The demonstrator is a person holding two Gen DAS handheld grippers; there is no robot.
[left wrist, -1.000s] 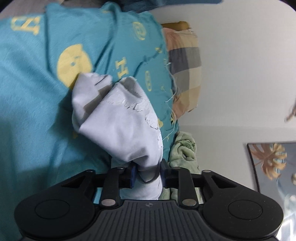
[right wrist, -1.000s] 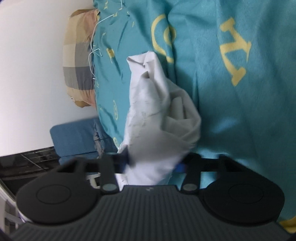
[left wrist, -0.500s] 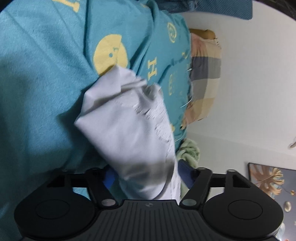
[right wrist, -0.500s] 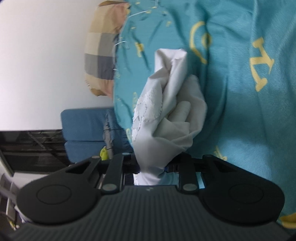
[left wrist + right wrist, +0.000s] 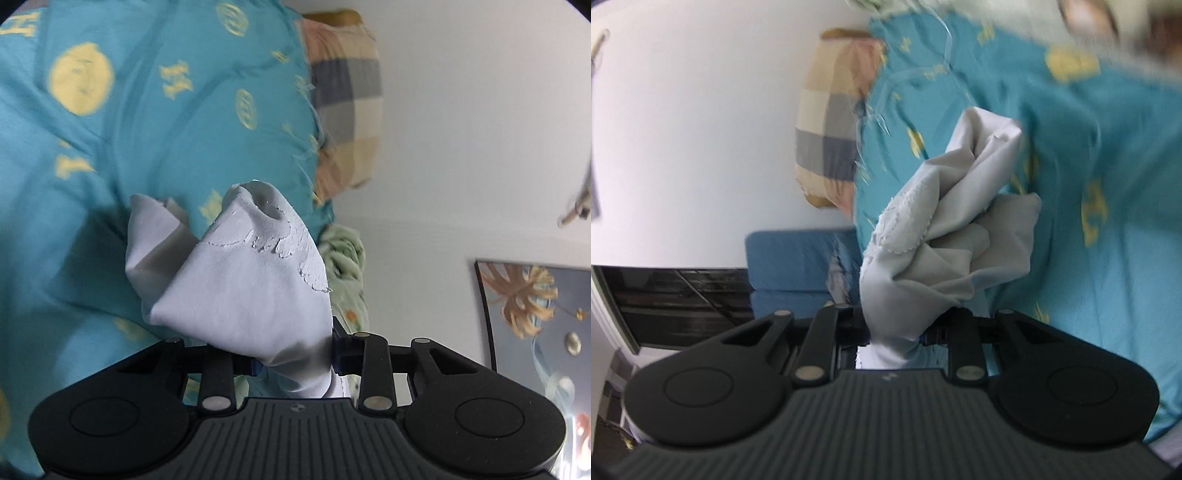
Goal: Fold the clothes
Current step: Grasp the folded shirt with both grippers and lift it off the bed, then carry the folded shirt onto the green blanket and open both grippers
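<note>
The left gripper (image 5: 293,363) has its jaws closed on a bunched edge of the pale grey cotton garment with a cracked white print (image 5: 243,291), which fills the lower middle of the left wrist frame. The right gripper (image 5: 899,334) likewise has its jaws pinched shut on a gathered part of the same garment (image 5: 945,236), at centre in its frame. Holding it at two points probably serves to lift and spread it so it can be laid flat for folding; it hangs crumpled, so folding looks barely begun. Behind it lies the teal bedspread with yellow emblems (image 5: 155,122), with a checked pastel pillow (image 5: 347,107) at upper right. The right view is blurred, so whether the garment touches the bed is unclear.
</note>
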